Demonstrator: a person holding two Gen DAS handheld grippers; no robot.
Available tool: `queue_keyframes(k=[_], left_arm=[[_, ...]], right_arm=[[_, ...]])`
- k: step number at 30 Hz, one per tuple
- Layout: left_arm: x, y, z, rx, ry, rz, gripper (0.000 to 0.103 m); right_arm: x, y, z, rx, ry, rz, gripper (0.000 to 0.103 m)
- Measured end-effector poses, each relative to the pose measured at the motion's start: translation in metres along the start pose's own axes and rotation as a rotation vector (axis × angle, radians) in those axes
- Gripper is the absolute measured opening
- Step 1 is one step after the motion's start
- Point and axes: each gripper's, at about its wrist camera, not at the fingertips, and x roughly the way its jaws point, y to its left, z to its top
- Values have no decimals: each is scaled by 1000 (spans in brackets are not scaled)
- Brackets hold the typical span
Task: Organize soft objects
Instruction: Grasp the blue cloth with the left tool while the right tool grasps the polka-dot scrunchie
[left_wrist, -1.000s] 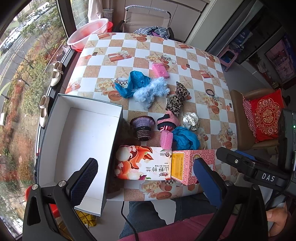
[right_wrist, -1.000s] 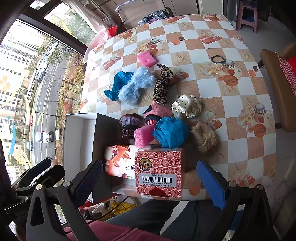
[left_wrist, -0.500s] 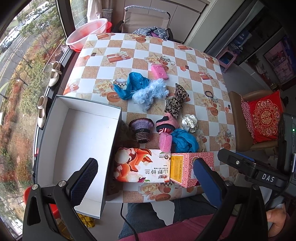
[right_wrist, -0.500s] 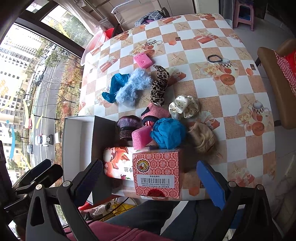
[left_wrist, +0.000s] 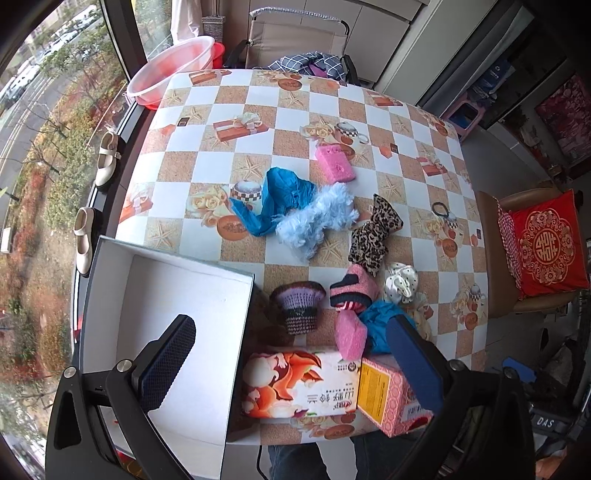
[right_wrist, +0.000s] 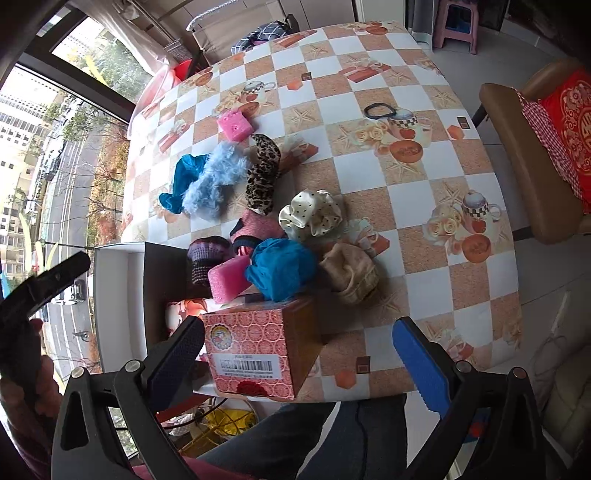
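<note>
Both jaws wide apart, empty, above soft items (right_wrist: 280, 271)

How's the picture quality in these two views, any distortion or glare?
Left wrist view: strong fisheye bending of the table edges, even daylight, sharp focus. Right wrist view: same bending, window blown out bright, red box casting a soft shadow.

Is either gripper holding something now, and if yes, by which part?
Nothing is held. The left gripper and the right gripper are both open, above the table's near edge.
</note>
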Motion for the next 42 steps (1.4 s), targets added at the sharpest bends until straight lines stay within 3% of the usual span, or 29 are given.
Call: queue_keyframes(k=[8, 12, 16, 21, 28, 32, 34, 37, 42], left_arm=[[77, 16, 76, -83, 21, 140, 103], [119, 27, 98, -138, 74, 162, 103], [158, 34, 110, -150, 116, 243, 103], [195, 39, 118, -189, 156, 201, 103], [229, 37, 121, -129, 174, 373, 103], [227, 66, 122, -222, 149, 519, 103], [222, 79, 125, -285, 150, 465, 103], [215, 81, 128, -273, 135, 430, 103], [220, 75, 128, -253, 165, 386, 103]], right_arm=[[31, -33, 41, 10, 39, -4, 102], [61, -37, 58, -35, 96, -10, 102], [85, -37, 70, -90, 146, -12, 102], [110, -39, 81, -131, 188, -17, 102], [139, -38, 100, -146, 213, -31, 102], [167, -21, 115, -170, 226, -40, 102], [185, -11, 119, -203, 237, -62, 102], [209, -7, 119, -245, 256, -110, 102], [201, -52, 137, -219, 181, -320, 102]])
